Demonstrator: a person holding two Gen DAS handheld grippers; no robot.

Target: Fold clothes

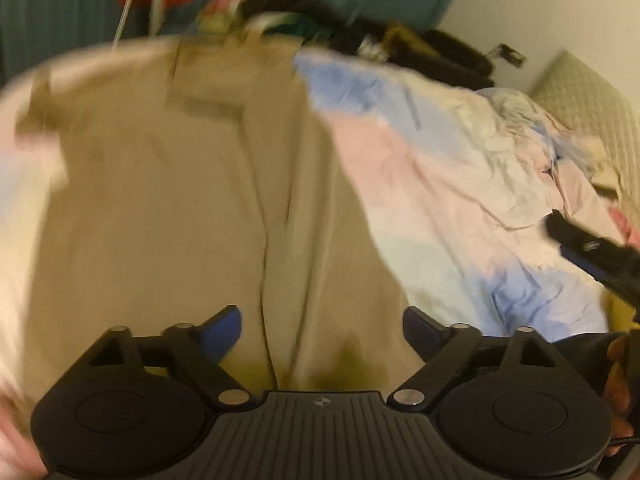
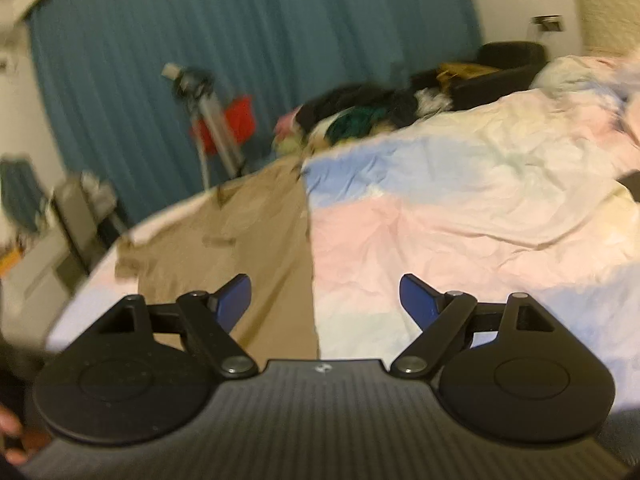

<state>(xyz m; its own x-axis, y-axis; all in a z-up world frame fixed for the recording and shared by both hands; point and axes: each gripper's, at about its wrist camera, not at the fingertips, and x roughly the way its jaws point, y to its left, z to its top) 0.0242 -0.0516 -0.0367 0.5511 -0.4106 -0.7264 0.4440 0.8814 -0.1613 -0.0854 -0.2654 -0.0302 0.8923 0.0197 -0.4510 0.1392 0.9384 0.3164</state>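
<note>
Beige trousers lie spread flat on the bed, legs running away from me toward the far edge; in the right wrist view the same trousers lie left of centre. My left gripper hovers open above the near part of the trousers, nothing between its blue pads. My right gripper is open too, over the trousers' right edge and the pastel duvet. The right gripper also shows at the right edge of the left wrist view. Both views are blurred by motion.
The duvet in pink, blue and white covers the bed, rumpled at the right. A heap of dark clothes lies at the far side. Behind stand a teal curtain, a tripod and a dark armchair.
</note>
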